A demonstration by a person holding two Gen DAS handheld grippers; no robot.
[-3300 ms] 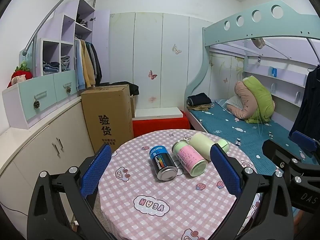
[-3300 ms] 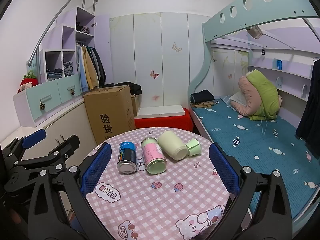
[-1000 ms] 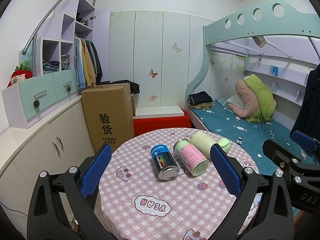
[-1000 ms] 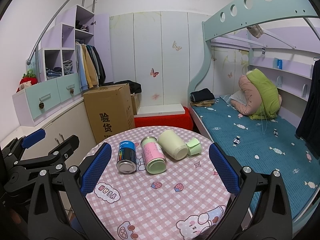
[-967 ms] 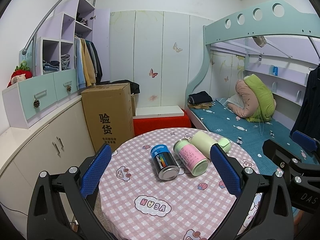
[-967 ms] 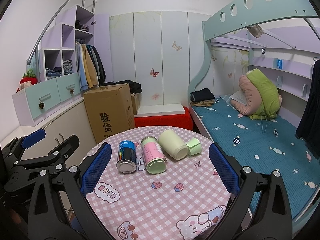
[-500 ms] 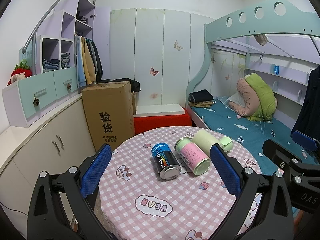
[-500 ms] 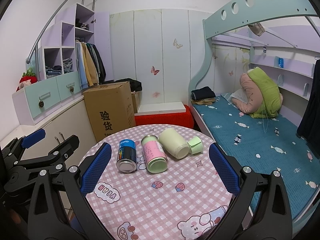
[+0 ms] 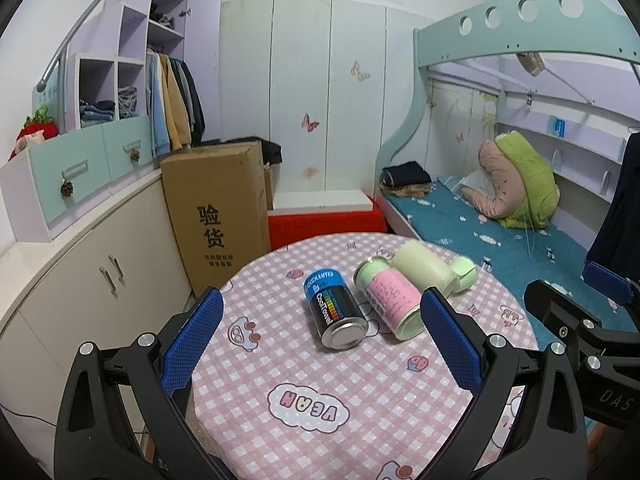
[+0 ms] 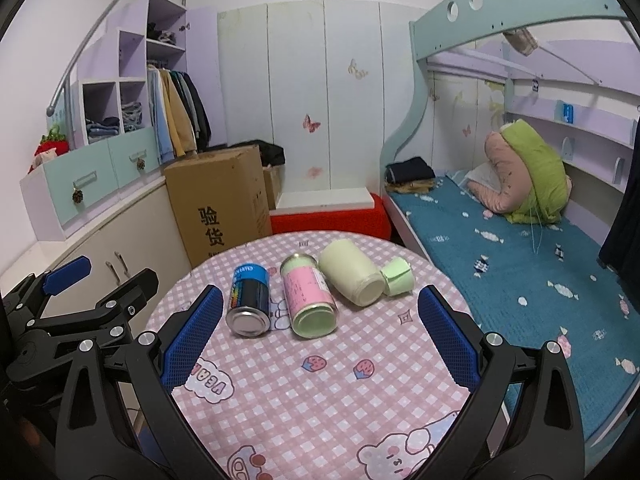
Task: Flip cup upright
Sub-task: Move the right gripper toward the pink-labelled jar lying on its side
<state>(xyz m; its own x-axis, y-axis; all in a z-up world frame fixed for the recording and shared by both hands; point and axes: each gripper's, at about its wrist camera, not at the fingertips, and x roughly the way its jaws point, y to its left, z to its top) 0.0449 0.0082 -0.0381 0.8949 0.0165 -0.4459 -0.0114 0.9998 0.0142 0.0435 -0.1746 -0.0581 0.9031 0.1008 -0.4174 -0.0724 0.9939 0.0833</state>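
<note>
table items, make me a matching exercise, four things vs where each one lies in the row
Things:
1. blue and black can
2. pink-labelled can
3. cream cup
4. small green cup

Places, right wrist view:
A. far right end
B. far left end
C. second from left
D. second from right

Pairs: 1-B, 2-C, 3-D, 4-A. All four lie on their sides on the checked tablecloth.

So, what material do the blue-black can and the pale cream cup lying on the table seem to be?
Blue-black cylindrical can: likely metal, with a shiny silver end and a glossy printed wall. Pale cream cup: matte, opaque, possibly plastic or ceramic; I cannot tell which.
</note>
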